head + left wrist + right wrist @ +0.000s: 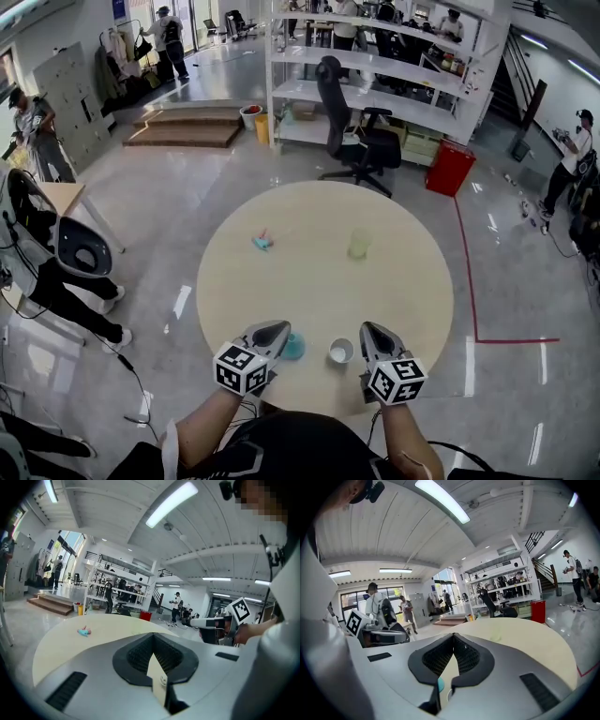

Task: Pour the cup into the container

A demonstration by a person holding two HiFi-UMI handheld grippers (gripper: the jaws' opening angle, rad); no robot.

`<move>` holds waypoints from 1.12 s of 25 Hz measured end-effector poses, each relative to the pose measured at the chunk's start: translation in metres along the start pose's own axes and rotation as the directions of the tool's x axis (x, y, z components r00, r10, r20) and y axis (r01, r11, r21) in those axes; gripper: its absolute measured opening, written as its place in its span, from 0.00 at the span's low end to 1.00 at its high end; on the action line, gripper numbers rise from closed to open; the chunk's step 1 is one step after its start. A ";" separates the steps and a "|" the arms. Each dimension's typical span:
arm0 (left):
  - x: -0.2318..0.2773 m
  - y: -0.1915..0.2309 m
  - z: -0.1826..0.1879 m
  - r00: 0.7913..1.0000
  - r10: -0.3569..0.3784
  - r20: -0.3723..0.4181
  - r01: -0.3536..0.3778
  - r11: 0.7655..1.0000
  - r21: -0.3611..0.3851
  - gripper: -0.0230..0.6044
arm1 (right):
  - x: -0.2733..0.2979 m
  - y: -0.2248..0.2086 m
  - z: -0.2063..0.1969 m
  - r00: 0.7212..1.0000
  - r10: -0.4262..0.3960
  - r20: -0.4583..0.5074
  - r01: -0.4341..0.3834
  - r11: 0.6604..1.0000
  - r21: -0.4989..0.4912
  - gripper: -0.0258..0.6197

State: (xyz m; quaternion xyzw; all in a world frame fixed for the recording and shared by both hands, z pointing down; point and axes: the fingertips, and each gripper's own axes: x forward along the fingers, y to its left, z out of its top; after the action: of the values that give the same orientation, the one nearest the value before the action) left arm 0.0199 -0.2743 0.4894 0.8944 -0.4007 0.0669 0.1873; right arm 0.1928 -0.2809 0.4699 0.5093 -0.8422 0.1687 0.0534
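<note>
You held your left gripper [277, 326] over the near edge of the round beige table [309, 286]. Its jaws were brought together at the tips with nothing between them. Well ahead of it, slightly to its left, lay a small teal-and-pink object [262, 241], too small to identify. Just beside that gripper's right side sat a flat round teal dish [294, 348], partly hidden by the jaw. Between your two tools, closer to the right one, stood the small white cup [341, 351], upright on the tabletop and touched by neither. Well ahead of your right gripper [368, 327], slightly to its left, stood a pale green translucent container [359, 243], upright. The right gripper's jaws were closed on each other and empty, with the small white cup just off their left side.
</note>
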 end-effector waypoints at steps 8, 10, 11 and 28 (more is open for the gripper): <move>-0.016 -0.038 -0.010 1.000 0.026 0.012 -0.026 0.999 0.023 0.04 | -0.019 -0.005 -0.015 0.997 0.069 -0.024 -0.070 0.997 -0.041 0.05; -0.018 -0.040 -0.011 0.998 0.057 0.022 -0.057 0.998 0.012 0.04 | -0.019 -0.006 -0.019 0.996 0.091 -0.025 -0.092 0.995 -0.038 0.05; -0.020 -0.042 -0.011 0.997 0.067 0.026 -0.067 0.998 0.010 0.04 | -0.019 -0.006 -0.020 0.995 0.099 -0.027 -0.100 0.994 -0.037 0.05; -0.167 -0.074 -0.072 0.998 -0.023 0.063 0.022 1.000 0.016 0.04 | -0.111 0.136 -0.044 1.000 0.010 0.016 -0.008 0.992 -0.126 0.05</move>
State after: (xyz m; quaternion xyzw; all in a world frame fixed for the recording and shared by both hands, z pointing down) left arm -0.0348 -0.0860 0.4897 0.9019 -0.3959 0.0397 0.1684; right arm 0.1232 -0.1149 0.4513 0.5026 -0.8538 0.1112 0.0779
